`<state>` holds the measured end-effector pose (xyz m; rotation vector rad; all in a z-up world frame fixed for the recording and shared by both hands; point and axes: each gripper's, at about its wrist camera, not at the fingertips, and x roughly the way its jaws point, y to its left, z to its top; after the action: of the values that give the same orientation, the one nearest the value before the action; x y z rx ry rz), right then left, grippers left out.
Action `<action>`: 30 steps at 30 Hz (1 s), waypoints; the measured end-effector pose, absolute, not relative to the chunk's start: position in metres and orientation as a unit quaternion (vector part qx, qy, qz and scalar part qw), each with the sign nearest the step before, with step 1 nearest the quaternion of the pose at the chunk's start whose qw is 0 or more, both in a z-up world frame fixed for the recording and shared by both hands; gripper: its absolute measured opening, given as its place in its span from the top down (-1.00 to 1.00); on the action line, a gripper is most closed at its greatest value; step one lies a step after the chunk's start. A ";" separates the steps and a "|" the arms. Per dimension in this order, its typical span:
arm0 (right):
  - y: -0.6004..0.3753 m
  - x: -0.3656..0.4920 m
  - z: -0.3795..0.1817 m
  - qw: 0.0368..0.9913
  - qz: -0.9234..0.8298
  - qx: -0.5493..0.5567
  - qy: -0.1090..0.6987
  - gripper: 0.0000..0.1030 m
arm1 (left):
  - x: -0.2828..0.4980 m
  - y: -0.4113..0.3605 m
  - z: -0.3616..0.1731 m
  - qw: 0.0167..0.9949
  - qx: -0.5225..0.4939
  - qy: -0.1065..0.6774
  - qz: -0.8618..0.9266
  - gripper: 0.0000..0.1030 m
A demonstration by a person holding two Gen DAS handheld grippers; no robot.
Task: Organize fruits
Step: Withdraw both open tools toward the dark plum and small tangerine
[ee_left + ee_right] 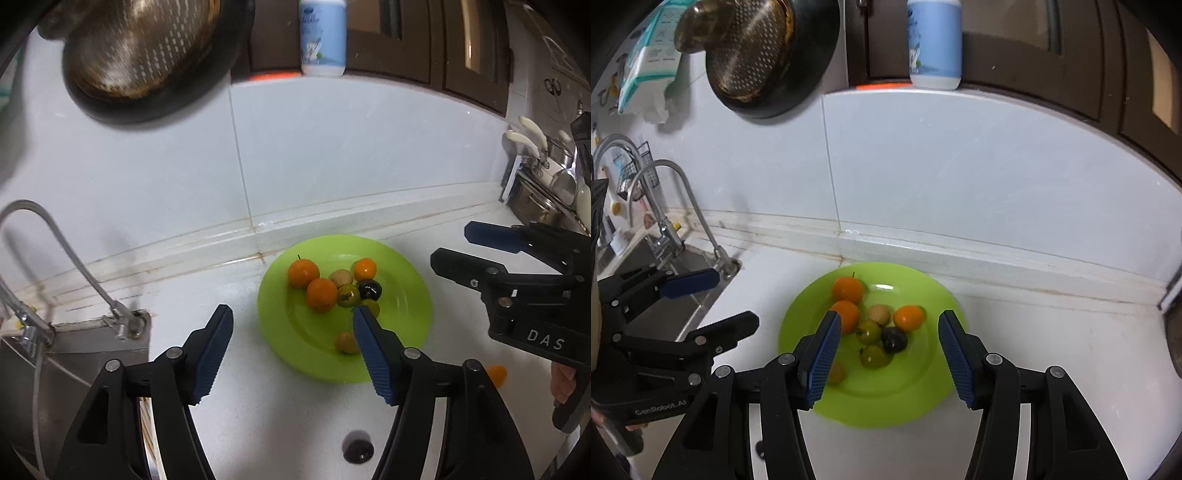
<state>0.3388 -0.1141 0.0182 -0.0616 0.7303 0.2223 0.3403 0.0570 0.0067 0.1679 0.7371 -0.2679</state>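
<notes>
A lime-green plate (402,295) (923,391) sits on the white counter near the back wall. On it lie three oranges (303,272) (848,289), two tan round fruits (340,277), two green fruits (868,331) and one dark fruit (370,289) (894,339). My left gripper (291,321) (713,301) is open and empty, above the plate's left edge. My right gripper (889,326) (448,243) is open and empty, above the plate. A loose orange (496,374) and a dark fruit (357,449) lie on the counter off the plate.
A steel sink (74,354) with a curved faucet (679,206) is at the left. A colander in a dark pan (764,48) hangs on the wall. A blue-white bottle (934,44) stands on the ledge above. A dish rack (546,184) stands at the right.
</notes>
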 end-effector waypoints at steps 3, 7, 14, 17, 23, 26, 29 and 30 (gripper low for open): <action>-0.117 0.318 0.025 0.934 0.096 -0.024 0.344 -0.20 | 0.322 0.057 0.013 0.927 0.092 0.342 -0.123 -0.42; -0.121 0.294 0.031 0.941 0.076 -0.019 0.328 -0.28 | 0.301 0.058 0.015 0.935 0.104 0.321 -0.107 -0.52; -0.129 0.255 0.031 0.950 0.036 -0.004 0.311 -0.42 | 0.266 0.062 0.011 0.940 0.087 0.312 -0.105 -0.65; -0.134 0.240 0.026 0.951 0.022 0.000 0.308 -0.42 | 0.254 0.063 0.007 0.941 0.081 0.313 -0.103 -0.66; -0.142 0.219 0.010 0.948 -0.004 0.012 0.318 -0.42 | 0.240 0.060 -0.010 0.936 0.085 0.325 -0.103 -0.67; -0.145 0.213 0.001 0.946 -0.014 0.013 0.324 -0.42 | 0.238 0.056 -0.019 0.932 0.092 0.333 -0.109 -0.67; -0.150 0.208 -0.008 0.941 -0.024 0.020 0.336 -0.42 | 0.236 0.052 -0.029 0.926 0.103 0.346 -0.113 -0.67; -0.151 0.206 -0.011 0.940 -0.028 0.019 0.339 -0.42 | 0.237 0.051 -0.033 0.924 0.105 0.351 -0.112 -0.67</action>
<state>0.2064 -0.1506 -0.0113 0.0391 0.6922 -0.0579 0.2369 0.0514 -0.0327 0.2159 0.7199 -0.2298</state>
